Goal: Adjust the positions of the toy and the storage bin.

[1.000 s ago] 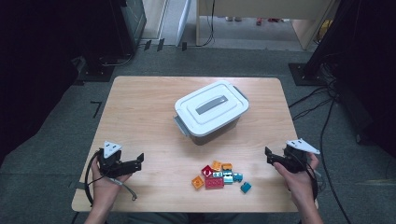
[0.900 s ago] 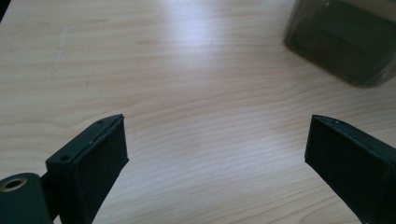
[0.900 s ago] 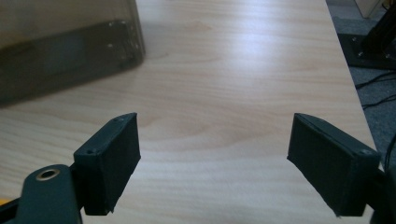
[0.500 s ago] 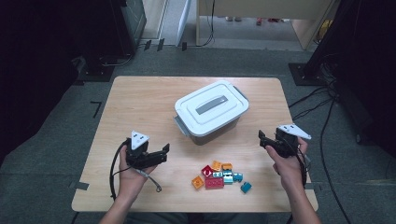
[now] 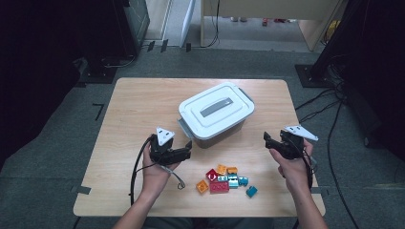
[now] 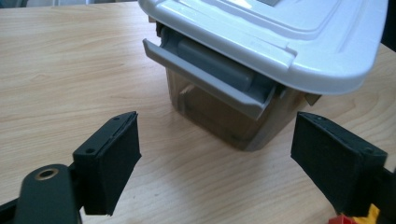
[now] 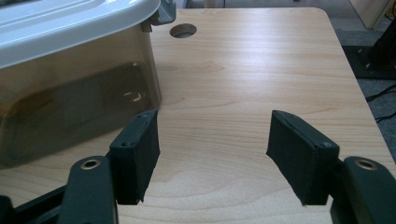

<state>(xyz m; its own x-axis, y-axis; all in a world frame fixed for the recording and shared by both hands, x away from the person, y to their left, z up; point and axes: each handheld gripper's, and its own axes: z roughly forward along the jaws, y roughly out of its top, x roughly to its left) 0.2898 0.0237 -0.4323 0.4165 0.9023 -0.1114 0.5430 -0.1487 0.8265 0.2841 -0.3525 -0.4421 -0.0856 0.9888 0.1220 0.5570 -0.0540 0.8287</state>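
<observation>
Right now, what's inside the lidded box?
The box has smoky see-through walls; through them the left and right gripper views show only dim reflections and no clear contents. The white lid covers the top, so the inside can't be confirmed. The coloured bricks lie outside on the table.

A translucent grey-brown plastic storage box (image 5: pixel 215 125) with a white snap-on lid (image 5: pixel 213 105) stands upright near the middle of a light wooden table, lid closed, a grey carry handle lying flat in the lid's recess (image 5: pixel 216 107); a grey latch (image 6: pixel 210 80) on its near-left end hangs against the wall, another (image 7: pixel 164 13) shows at a far corner
</observation>
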